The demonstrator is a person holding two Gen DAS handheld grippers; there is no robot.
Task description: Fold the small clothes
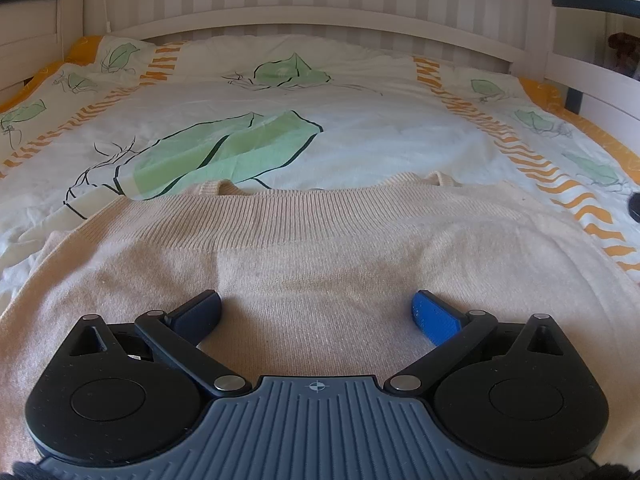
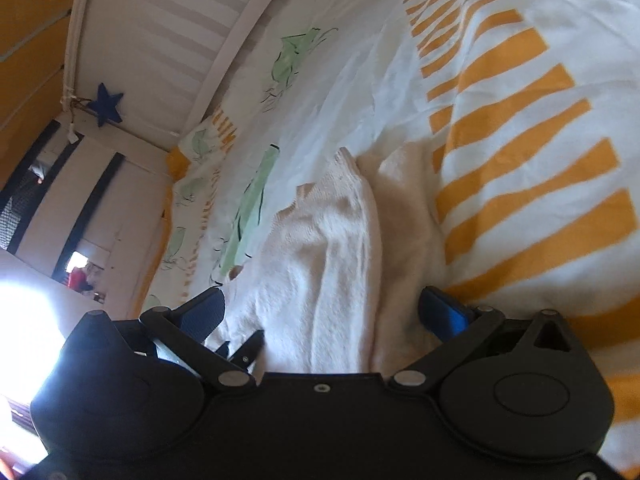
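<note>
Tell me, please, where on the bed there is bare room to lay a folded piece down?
The free patch is the duvet beyond the beige sweater's ribbed edge, up to the headboard, with nothing lying on the green leaf print. The orange-striped band to the right is bare too. Nearer in it is crowded: the sweater fills the bed under the open left tool.

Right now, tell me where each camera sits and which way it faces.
Left wrist: low over the beige sweater, level, facing the headboard; the left hand-held gripper shows, jaws open.
Right wrist: rolled sideways at the sweater's edge, looking along the duvet; the right hand-held gripper shows, jaws open around a fabric fold.
Shared: sweater, duvet and headboard.
</note>
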